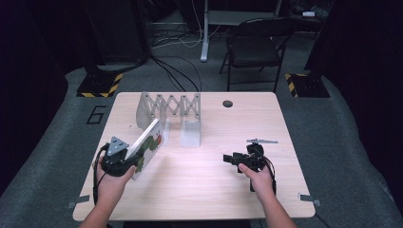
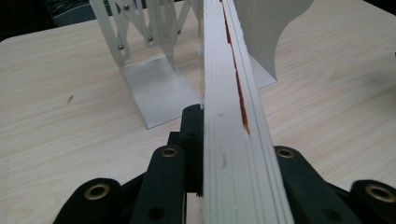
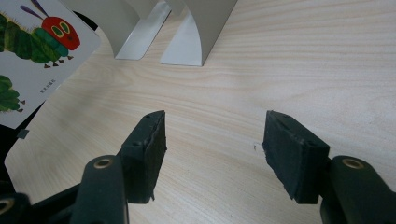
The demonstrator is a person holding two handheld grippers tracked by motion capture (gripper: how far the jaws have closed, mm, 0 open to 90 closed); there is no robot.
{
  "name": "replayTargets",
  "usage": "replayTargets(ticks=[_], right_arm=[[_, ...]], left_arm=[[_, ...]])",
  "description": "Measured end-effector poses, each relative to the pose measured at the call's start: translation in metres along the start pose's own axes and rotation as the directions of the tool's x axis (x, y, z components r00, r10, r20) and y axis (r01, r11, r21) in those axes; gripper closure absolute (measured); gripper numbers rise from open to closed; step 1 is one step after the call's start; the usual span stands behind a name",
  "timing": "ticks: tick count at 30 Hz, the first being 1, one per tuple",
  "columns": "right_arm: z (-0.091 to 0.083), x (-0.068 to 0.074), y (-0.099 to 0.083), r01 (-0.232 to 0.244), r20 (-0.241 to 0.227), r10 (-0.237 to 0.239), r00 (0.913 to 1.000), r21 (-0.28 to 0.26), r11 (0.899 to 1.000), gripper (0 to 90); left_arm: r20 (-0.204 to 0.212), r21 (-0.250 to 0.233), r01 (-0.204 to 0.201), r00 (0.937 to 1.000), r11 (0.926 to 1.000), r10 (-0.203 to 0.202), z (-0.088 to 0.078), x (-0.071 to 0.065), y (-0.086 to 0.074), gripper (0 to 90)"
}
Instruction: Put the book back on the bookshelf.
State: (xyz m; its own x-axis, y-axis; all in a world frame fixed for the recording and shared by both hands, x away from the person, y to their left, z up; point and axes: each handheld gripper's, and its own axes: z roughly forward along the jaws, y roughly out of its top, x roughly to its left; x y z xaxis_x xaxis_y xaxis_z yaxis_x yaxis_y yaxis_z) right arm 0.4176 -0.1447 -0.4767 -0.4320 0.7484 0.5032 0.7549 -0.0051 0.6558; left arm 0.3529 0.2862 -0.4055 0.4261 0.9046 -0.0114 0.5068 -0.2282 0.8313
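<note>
Two tools work over the counter (image 1: 199,180). High view: left tool (image 1: 124,159) grips a caterpillar picture book (image 1: 148,145), tilted just before the expanding metal book rack (image 1: 173,116). Left gripper view: jaws clamp the book's edge. Right gripper view: right tool (image 3: 212,149) stands released, holding nothing.

The bench (image 1: 199,190) is pale matt wood grain. At frame centre, the rack (image 1: 173,114) is smooth, satin grey metal. The book (image 3: 32,56) has glossy printed card; the claw pads (image 3: 289,154) look matt black, slightly rough.
</note>
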Motion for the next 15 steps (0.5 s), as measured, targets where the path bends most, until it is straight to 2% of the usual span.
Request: replayTargets(ticks=[1,15], right_arm=[[0.0006,-0.0002,-0.0001,0.002,0.001,-0.002,1.0000,0.002,1.000,39.0],[-0.0020,-0.0015,-0.0015,-0.001,0.005,0.001,1.0000,0.001,1.000,39.0]], left_arm=[[-0.003,-0.001,0.010,0.9999,0.9999,-0.010,-0.0001,0.0001,-0.0006,76.0],[-0.020,-0.001,0.017,0.9997,0.9998,-0.017,0.0006,0.0062,-0.0049,76.0]])
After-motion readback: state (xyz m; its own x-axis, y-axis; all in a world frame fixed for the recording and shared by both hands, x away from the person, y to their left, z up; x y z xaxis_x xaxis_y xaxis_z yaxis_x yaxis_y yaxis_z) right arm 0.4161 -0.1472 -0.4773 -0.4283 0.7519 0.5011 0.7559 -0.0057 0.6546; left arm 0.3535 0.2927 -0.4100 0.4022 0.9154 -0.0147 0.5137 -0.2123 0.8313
